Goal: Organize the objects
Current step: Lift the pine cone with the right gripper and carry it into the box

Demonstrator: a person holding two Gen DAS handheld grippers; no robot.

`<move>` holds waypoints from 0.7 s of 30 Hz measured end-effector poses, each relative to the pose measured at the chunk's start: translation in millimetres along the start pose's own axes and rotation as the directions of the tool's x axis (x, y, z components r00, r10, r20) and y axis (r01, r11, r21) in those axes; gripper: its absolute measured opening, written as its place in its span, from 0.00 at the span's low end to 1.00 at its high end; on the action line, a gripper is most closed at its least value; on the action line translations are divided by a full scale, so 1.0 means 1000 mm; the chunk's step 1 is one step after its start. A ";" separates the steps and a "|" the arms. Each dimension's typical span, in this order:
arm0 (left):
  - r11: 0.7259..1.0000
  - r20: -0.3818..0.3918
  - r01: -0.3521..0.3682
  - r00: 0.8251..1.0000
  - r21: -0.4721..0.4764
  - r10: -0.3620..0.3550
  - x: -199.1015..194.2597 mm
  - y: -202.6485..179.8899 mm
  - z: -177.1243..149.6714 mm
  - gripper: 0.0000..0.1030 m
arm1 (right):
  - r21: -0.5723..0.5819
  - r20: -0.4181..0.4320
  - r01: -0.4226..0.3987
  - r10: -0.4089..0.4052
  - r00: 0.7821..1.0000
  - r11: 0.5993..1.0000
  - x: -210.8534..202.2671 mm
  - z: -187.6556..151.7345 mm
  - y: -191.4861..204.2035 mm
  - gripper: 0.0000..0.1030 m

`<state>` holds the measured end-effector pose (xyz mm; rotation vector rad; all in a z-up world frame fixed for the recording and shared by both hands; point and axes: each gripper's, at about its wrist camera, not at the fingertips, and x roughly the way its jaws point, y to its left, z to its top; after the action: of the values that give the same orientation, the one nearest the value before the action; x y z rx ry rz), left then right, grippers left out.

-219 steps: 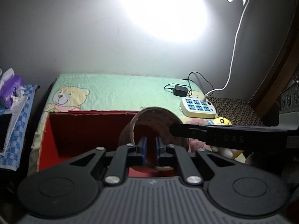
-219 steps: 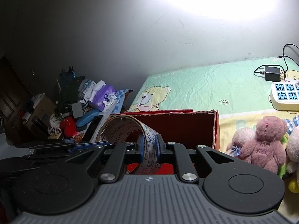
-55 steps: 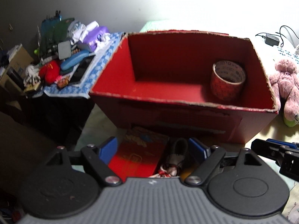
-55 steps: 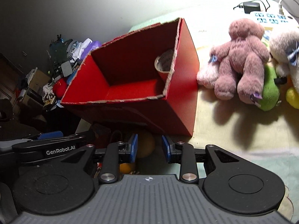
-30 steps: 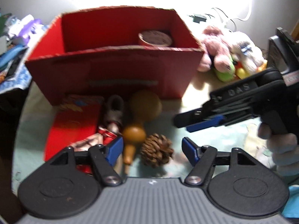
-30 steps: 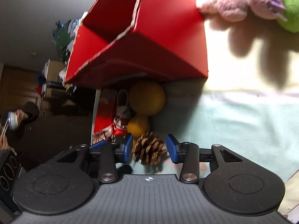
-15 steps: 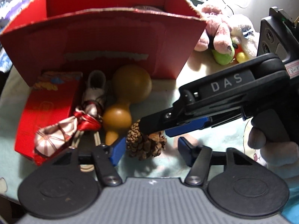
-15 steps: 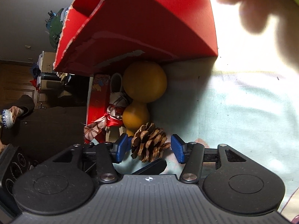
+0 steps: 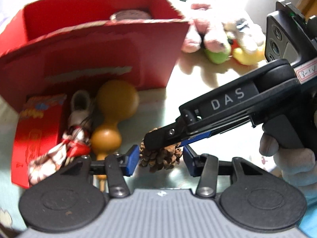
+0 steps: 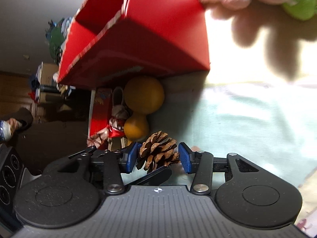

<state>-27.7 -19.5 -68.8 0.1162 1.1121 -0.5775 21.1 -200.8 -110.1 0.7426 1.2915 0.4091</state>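
Observation:
A brown pine cone (image 9: 160,157) lies on the pale green sheet (image 9: 172,103), in front of the red cardboard box (image 9: 103,55). My left gripper (image 9: 160,161) has its blue pads on either side of the cone, closing, with a thin gap still showing. My right gripper (image 9: 156,143) reaches in from the right over the same cone. In the right wrist view the pine cone (image 10: 158,151) fills the space between the closing pads of my right gripper (image 10: 158,158), and its scales touch both. A tape roll (image 9: 130,15) stands inside the box.
A tan gourd (image 9: 112,115), a knotted cloth pouch (image 9: 65,150) and a flat red packet (image 9: 37,123) lie left of the cone against the box. Plush toys (image 9: 218,39) sit to the right of the box. A person's hand (image 9: 287,158) holds the right gripper.
Both grippers have dropped from over the box to the pine cone and narrowed around it. The right gripper's fingers now overlap the cone in the left wrist view.

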 end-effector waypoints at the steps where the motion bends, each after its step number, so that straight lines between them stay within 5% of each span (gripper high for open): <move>1: 1.000 0.007 0.013 1.000 0.017 -0.013 -0.002 -0.003 0.003 0.49 | 0.011 0.016 -0.001 0.001 1.000 1.000 -0.007 0.001 -0.002 0.47; 12: 0.972 0.154 0.123 0.976 0.198 -0.154 -0.045 -0.026 0.055 0.47 | -0.044 0.251 0.012 0.000 0.968 0.999 -0.068 0.019 0.042 0.47; 21: 0.964 0.281 0.132 0.939 0.232 -0.197 -0.075 0.003 0.109 0.47 | -0.177 0.343 0.090 -0.024 0.939 0.980 -0.057 0.068 0.097 0.47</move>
<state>38.6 -28.1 45.3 0.1130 0.7640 -0.8355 84.2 -187.5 4.2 0.5821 0.9320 0.3342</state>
